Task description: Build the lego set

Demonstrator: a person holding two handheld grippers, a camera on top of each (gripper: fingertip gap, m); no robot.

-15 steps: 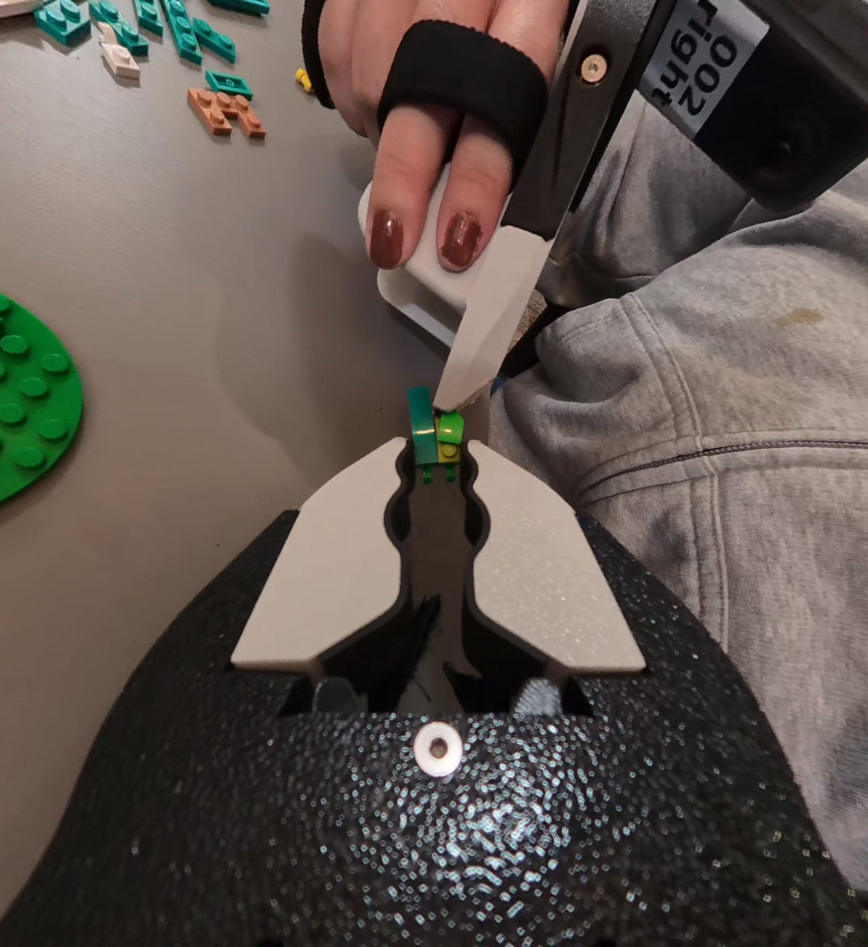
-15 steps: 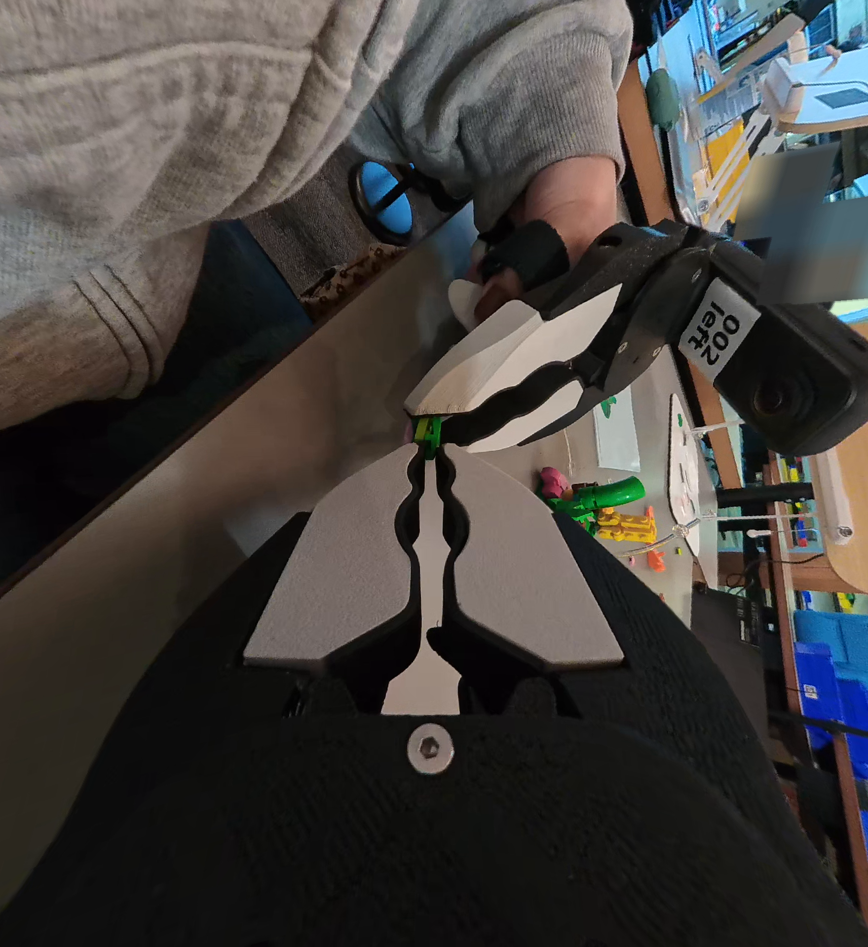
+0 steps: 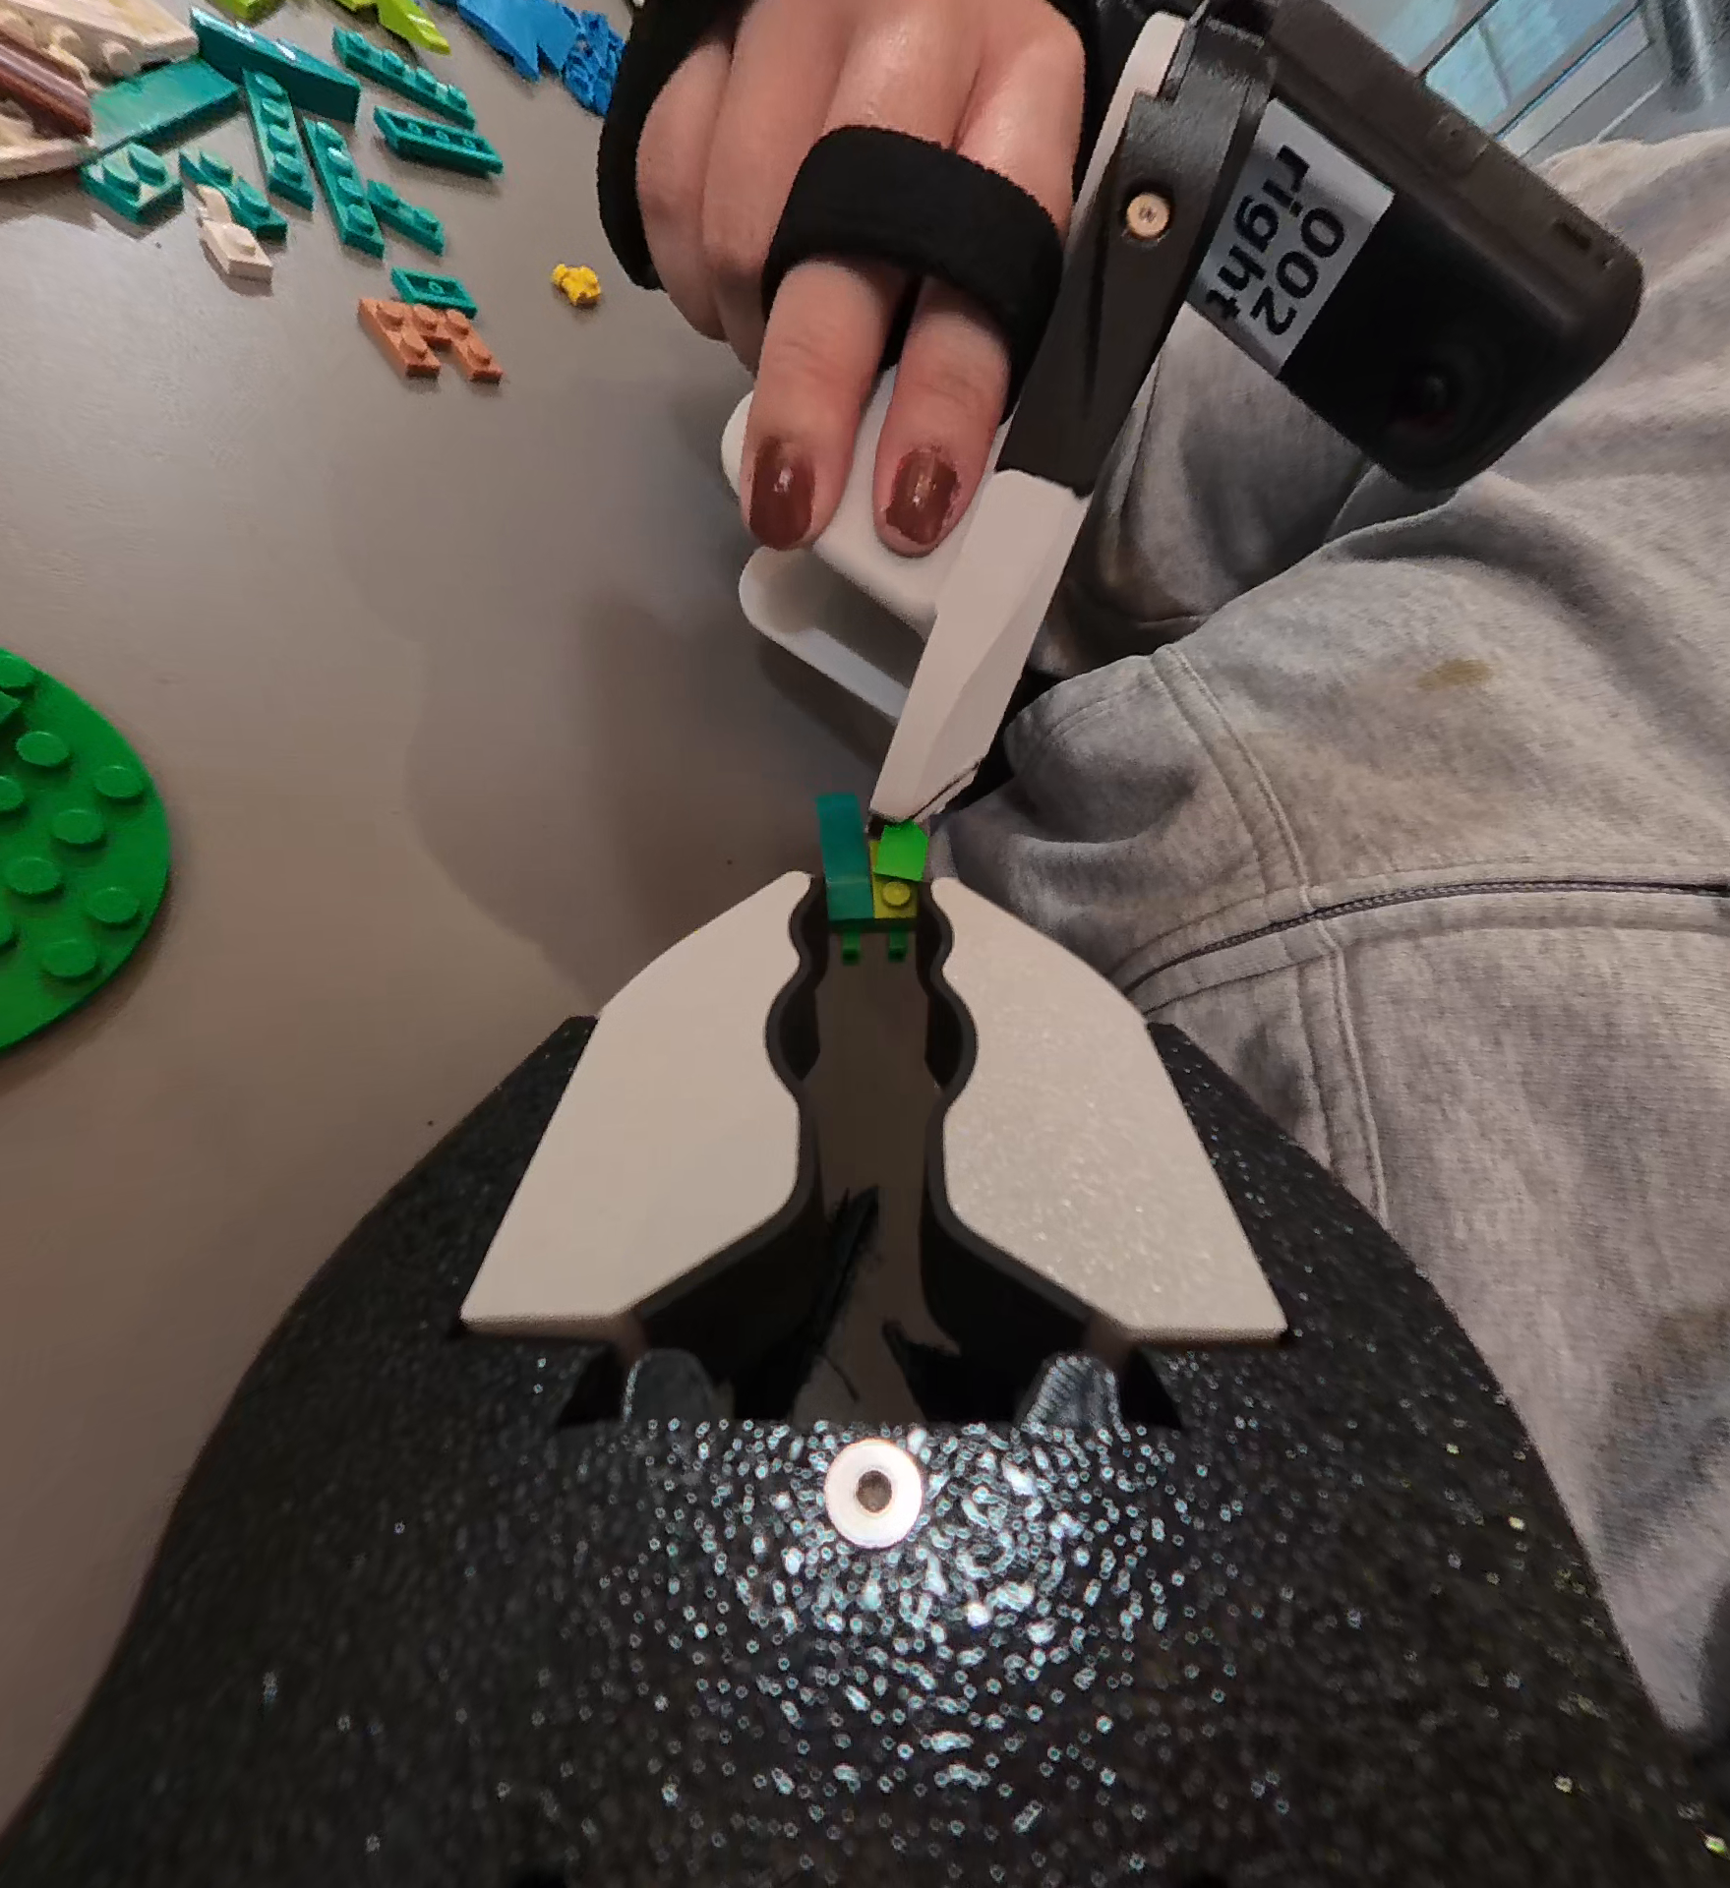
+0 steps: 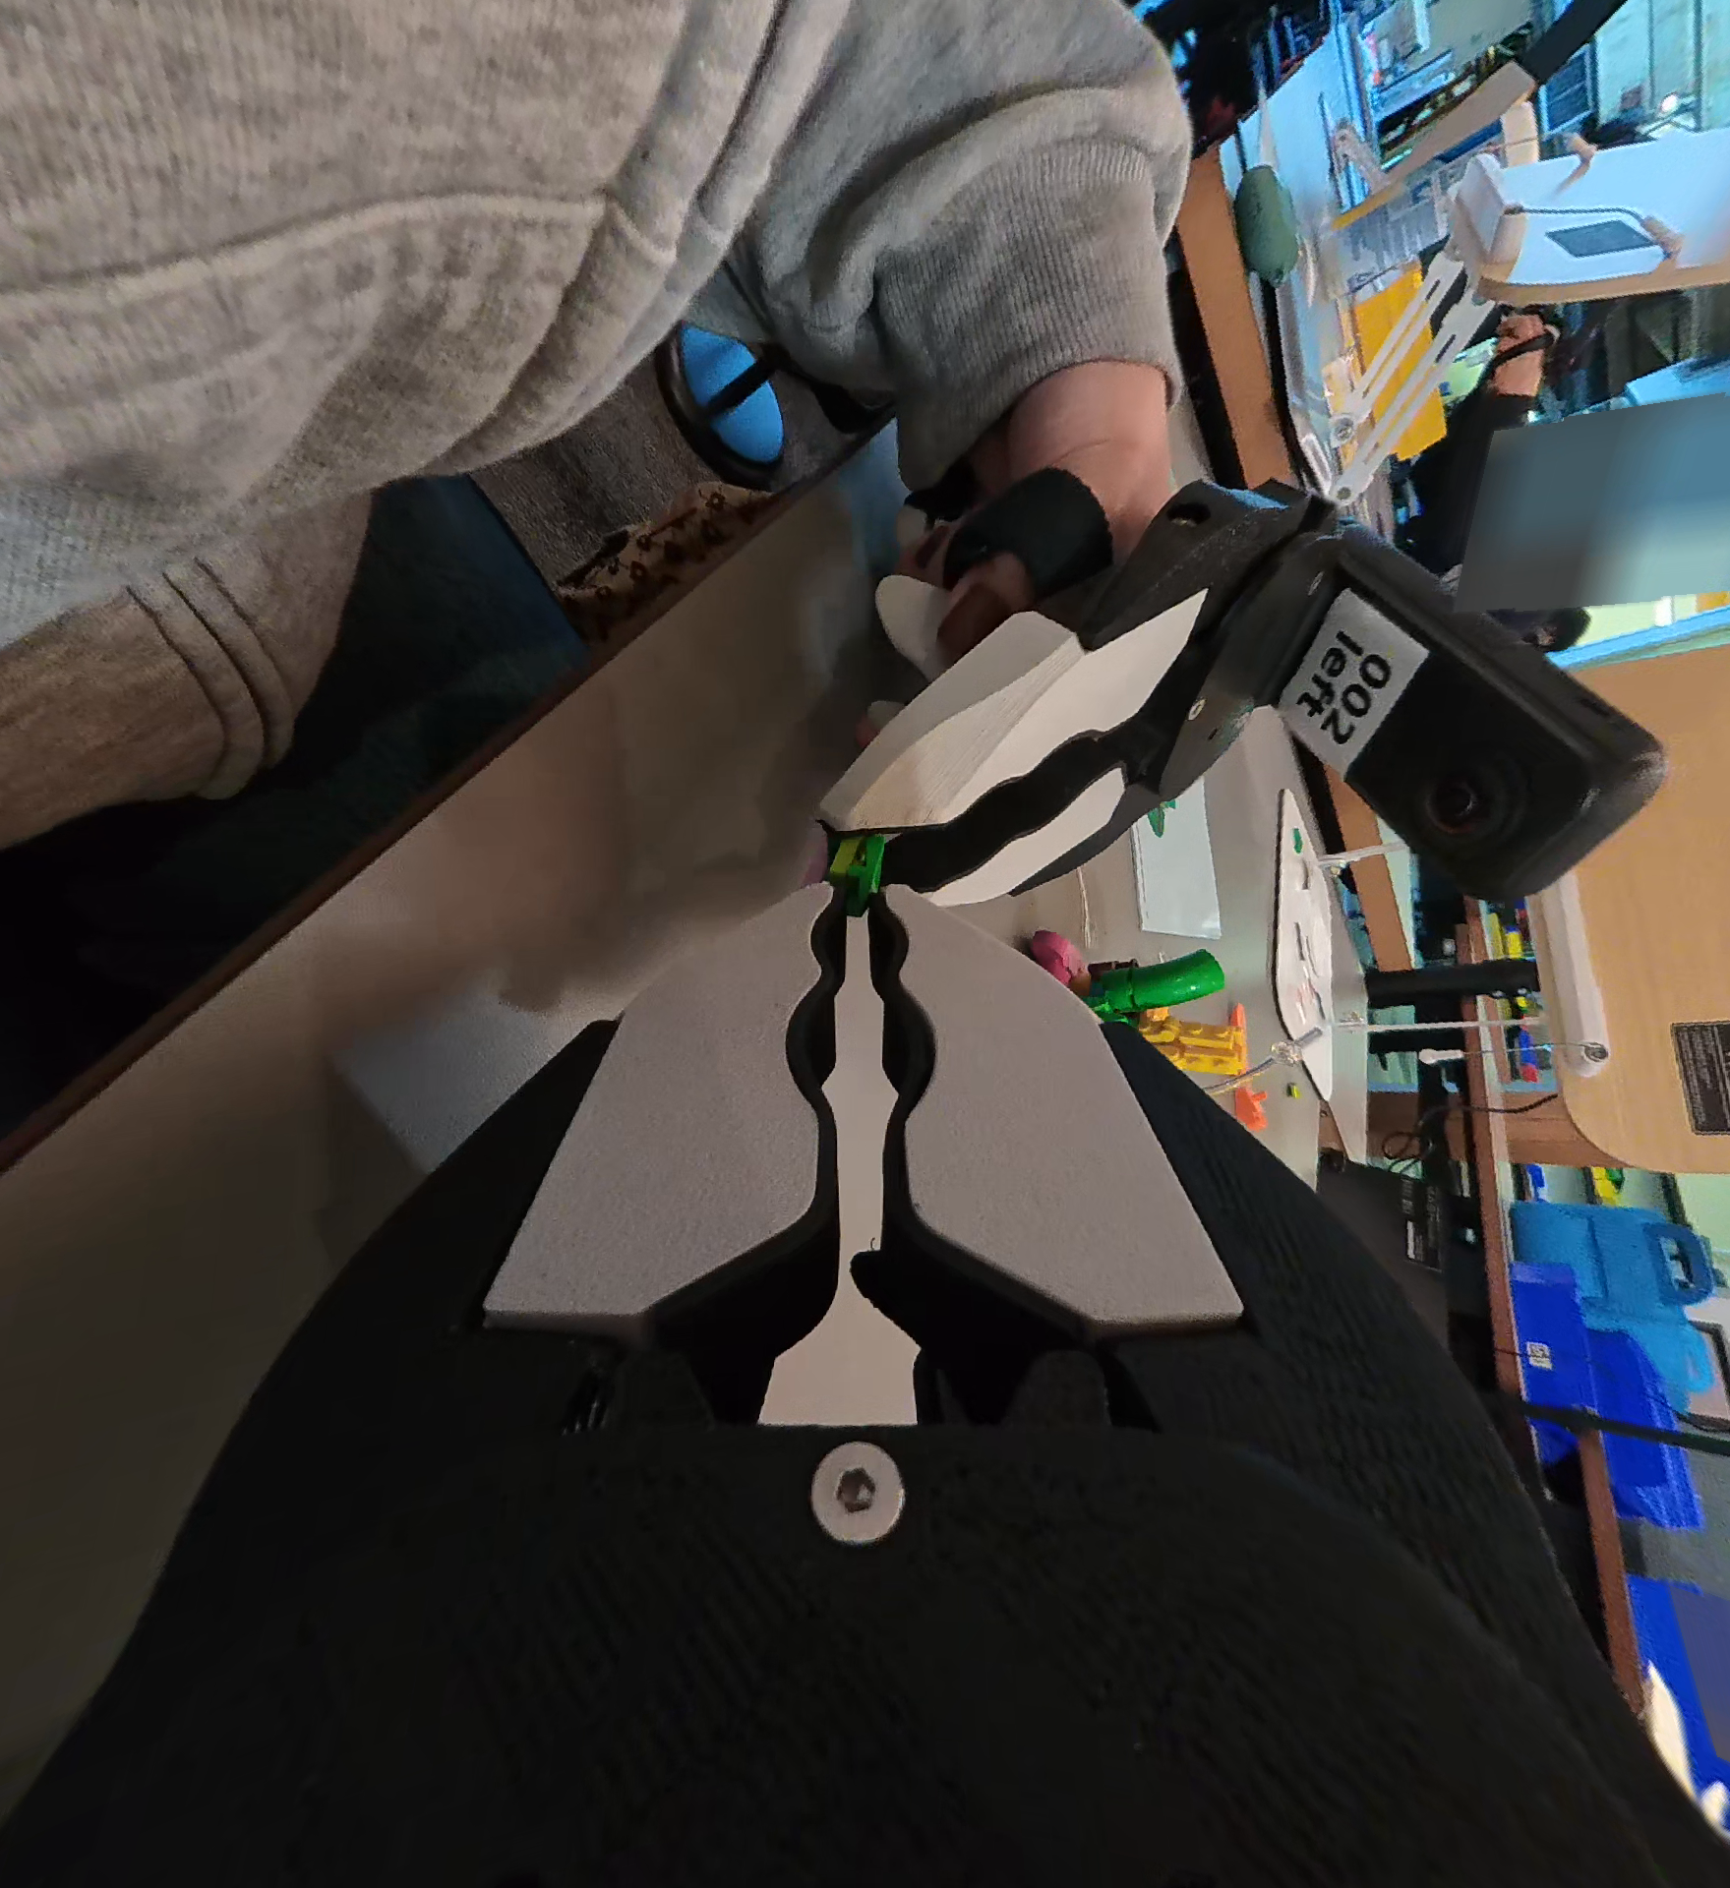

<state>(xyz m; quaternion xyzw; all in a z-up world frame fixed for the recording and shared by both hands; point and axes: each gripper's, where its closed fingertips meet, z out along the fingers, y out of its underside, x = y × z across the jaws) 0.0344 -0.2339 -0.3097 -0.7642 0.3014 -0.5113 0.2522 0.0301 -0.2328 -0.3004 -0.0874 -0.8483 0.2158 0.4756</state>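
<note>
Clamping a small green brick assembly (image 3: 876,887) near the table's near edge (image 4: 350,838), your left gripper (image 3: 869,899) pressed both fingertips on its sides — one dark-green piece, one lime plate, one bright-green slope. Your right gripper (image 4: 852,899) pinched that slope's end, fingers nearly together. Bare grey table (image 3: 350,633) lay open leftward — one round green plate (image 3: 12,848), scattered teal plates (image 3: 329,163) well apart.

Grey table (image 3: 227,531), wooden desks (image 4: 1698,919), blue bins (image 4: 1606,1318) behind.
</note>
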